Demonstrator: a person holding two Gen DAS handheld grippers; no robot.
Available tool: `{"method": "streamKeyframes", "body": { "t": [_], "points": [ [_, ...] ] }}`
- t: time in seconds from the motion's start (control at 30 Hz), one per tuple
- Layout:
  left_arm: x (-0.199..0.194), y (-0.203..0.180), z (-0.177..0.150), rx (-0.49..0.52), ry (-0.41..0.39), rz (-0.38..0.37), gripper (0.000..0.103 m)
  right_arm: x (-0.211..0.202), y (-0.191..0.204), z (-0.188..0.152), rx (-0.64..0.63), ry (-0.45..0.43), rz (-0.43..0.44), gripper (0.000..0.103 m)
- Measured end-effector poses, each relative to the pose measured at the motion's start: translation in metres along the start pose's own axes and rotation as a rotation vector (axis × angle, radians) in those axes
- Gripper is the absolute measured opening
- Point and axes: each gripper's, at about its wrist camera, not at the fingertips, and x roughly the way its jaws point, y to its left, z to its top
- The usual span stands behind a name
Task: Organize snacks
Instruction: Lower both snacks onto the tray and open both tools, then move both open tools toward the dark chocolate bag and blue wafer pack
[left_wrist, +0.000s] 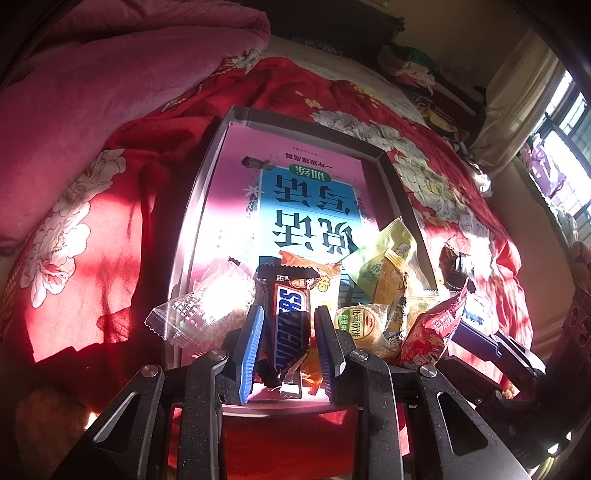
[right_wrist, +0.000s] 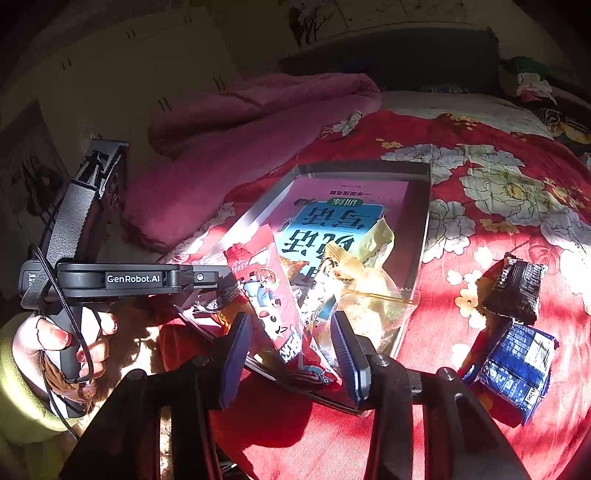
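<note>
A shallow grey box (left_wrist: 207, 177) with a pink and blue book in its bottom lies on the red floral bedspread; it also shows in the right wrist view (right_wrist: 424, 206). Several snack packets are piled at its near end. My left gripper (left_wrist: 290, 332) has a Snickers bar (left_wrist: 290, 314) between its fingers, over the box's near edge. My right gripper (right_wrist: 291, 339) is open, with a red cartoon packet (right_wrist: 269, 295) between its fingers but untouched. A dark brown packet (right_wrist: 515, 291) and a blue packet (right_wrist: 513, 369) lie on the bedspread right of the box.
A pink quilt (left_wrist: 110, 92) is bunched at the back left of the bed. Clothes are heaped at the far right by a window (left_wrist: 565, 147). The hand holding the left gripper (right_wrist: 66, 343) is at the left in the right wrist view.
</note>
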Motion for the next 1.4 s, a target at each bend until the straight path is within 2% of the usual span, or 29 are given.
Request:
{"method": "streamKeyframes", "body": {
  "t": [0.23,0.33,0.4,0.7,1.0,1.4],
  "points": [
    [-0.005,-0.001,0.002,-0.004,-0.018,-0.004,0.035,-0.013,-0.012,0.003,0.027,-0.034,-0.032,0.049],
    [-0.01,-0.003,0.003,-0.004,-0.034,-0.004,0.042,-0.017,-0.016,0.004,0.036,-0.044,-0.046,0.051],
    [-0.012,-0.004,0.004,-0.003,-0.046,0.001,0.05,-0.02,-0.018,0.004,0.041,-0.055,-0.055,0.053],
    [-0.022,-0.007,0.006,-0.008,-0.069,0.009,0.064,-0.038,-0.029,0.003,0.052,-0.092,-0.099,0.059],
    [-0.034,-0.017,0.008,0.012,-0.098,0.017,0.07,-0.058,-0.054,-0.002,0.128,-0.129,-0.145,0.063],
    [-0.046,-0.039,0.007,0.063,-0.115,0.031,0.072,-0.078,-0.073,-0.005,0.179,-0.169,-0.17,0.067]
  ]
}}
